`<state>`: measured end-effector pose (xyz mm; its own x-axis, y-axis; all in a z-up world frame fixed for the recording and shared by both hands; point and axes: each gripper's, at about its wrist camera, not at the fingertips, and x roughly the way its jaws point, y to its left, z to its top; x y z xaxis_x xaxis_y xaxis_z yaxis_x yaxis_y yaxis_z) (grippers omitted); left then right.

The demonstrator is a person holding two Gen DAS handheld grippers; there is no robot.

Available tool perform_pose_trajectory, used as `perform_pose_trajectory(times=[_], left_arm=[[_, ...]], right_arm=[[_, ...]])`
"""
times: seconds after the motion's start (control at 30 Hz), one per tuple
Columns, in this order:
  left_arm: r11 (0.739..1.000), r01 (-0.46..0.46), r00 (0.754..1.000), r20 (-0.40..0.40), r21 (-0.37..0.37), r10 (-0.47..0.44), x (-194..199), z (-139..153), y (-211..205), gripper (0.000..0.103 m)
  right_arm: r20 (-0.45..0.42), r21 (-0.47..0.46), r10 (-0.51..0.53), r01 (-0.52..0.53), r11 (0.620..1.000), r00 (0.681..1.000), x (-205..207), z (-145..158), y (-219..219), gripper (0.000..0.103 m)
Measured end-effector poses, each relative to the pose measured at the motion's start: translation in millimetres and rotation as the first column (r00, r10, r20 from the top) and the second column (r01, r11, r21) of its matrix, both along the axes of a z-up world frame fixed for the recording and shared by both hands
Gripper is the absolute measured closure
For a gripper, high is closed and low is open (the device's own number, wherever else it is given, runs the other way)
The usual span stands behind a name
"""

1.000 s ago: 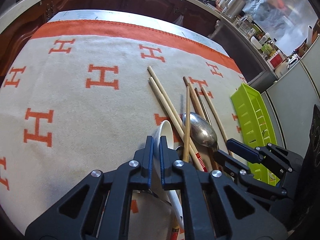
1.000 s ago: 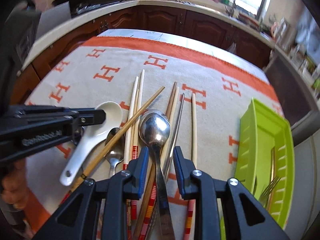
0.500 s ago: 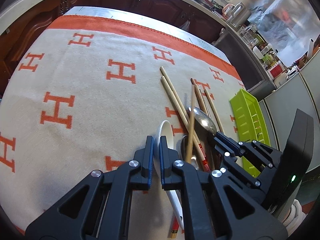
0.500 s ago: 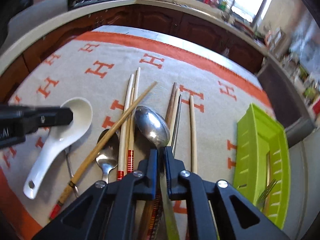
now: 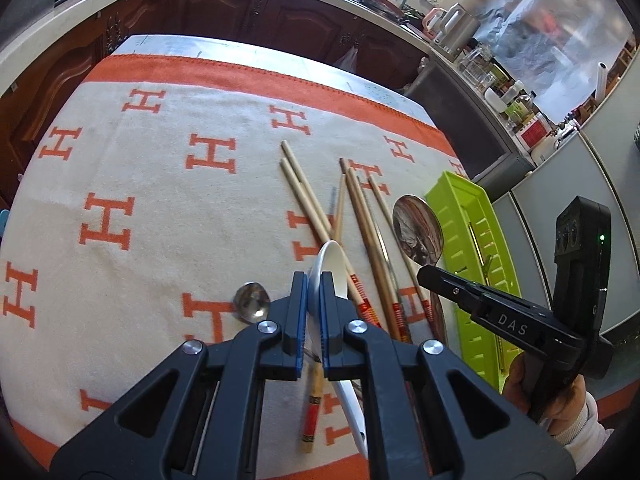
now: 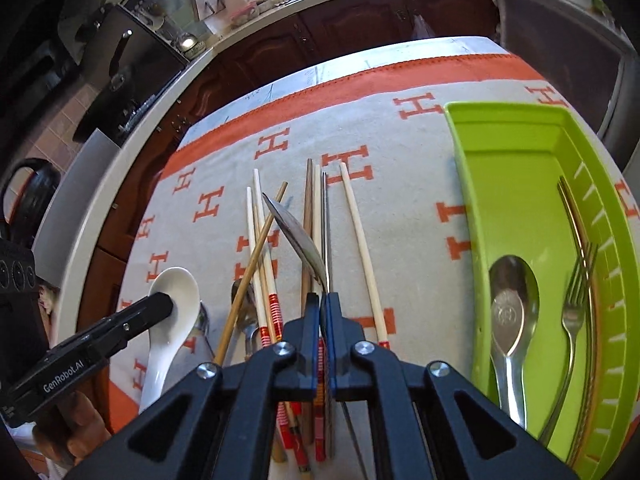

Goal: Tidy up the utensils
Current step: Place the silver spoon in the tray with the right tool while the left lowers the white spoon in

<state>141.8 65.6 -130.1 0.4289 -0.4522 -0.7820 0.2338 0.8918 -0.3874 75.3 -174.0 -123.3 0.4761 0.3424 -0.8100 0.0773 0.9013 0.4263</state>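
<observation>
My right gripper (image 6: 323, 300) is shut on a large steel spoon (image 6: 298, 240) and holds it tilted above the pile; the spoon also shows in the left wrist view (image 5: 418, 230). My left gripper (image 5: 314, 280) is shut on the rim of a white ceramic spoon (image 5: 332, 264), which shows in the right wrist view (image 6: 172, 292) on the cloth. Several chopsticks (image 6: 260, 240) lie side by side on the blanket. A small steel spoon (image 5: 252, 302) lies left of my left gripper. The green tray (image 6: 516, 216) stands to the right.
The tray holds a steel spoon (image 6: 512, 312), a fork (image 6: 576, 300) and a thin metal chopstick. The white and orange H-pattern blanket (image 5: 140, 200) covers the table. Dark cabinets and a cluttered counter stand behind.
My right gripper closed on the large steel spoon and lifted it off the pile, turning toward the tray. My left gripper stays shut on the white spoon and has shifted slightly.
</observation>
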Motion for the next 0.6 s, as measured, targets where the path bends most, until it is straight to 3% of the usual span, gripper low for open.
perform_pose_trajectory(times=[0.33,0.5,0.6], left_arm=[[0.996,0.085,0.996,0.042,-0.002,-0.084,-32,41,-49,0.099],[0.989,0.148,0.987,0.062,0.0,-0.148,-45,61,-94,0.099],[0.983,0.182,0.981,0.068,0.004,-0.182,-52,72,-128,0.099]], right_arm=[[0.043,0.175,-0.073,0.064,0.982,0.996,-40,42,-53,0.1],[0.083,0.157,-0.146,0.132,0.979,0.986,-58,63,-92,0.1],[0.075,0.128,-0.203,0.192,0.973,0.976,-63,60,-115,0.1]])
